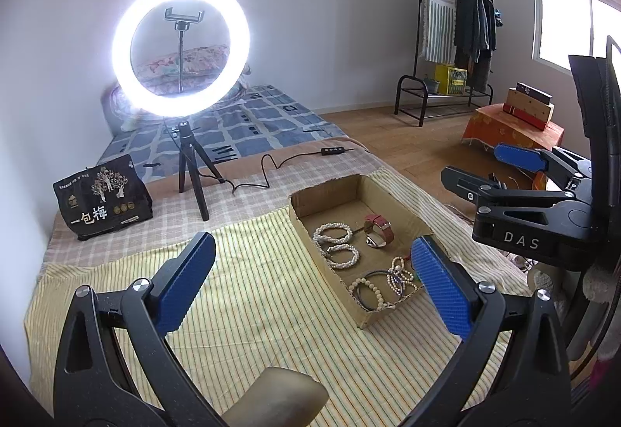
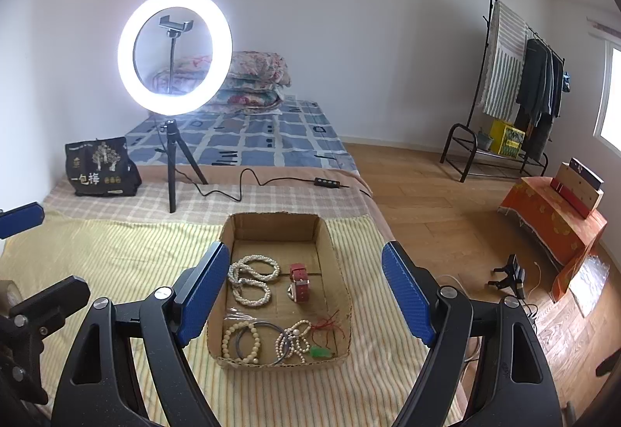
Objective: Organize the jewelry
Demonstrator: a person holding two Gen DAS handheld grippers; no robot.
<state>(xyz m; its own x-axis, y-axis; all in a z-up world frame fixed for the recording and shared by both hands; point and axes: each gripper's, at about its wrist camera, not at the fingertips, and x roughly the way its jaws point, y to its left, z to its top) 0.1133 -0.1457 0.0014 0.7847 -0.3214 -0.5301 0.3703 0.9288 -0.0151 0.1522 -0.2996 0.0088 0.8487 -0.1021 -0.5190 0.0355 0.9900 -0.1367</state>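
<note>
Your left gripper (image 1: pixel 314 271) has jaws spread wide, nothing between them, hovering over the striped cloth (image 1: pixel 248 295) just left of the cardboard box (image 2: pixel 233 233). Your right gripper (image 2: pixel 306 295) is spread too, empty, framing the box. Inside it: pearl bracelets (image 2: pixel 250 281), a red watch (image 2: pixel 299 281), bead bracelets (image 2: pixel 240 343) and a dark bangle (image 2: pixel 271 326) at the near end. Ring light (image 2: pixel 174 52) stands behind.

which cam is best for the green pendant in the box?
Right wrist: the green pendant lies unobstructed at the near end of the cardboard box. In the left wrist view, only a sliver shows beside a fingertip pad.
</note>
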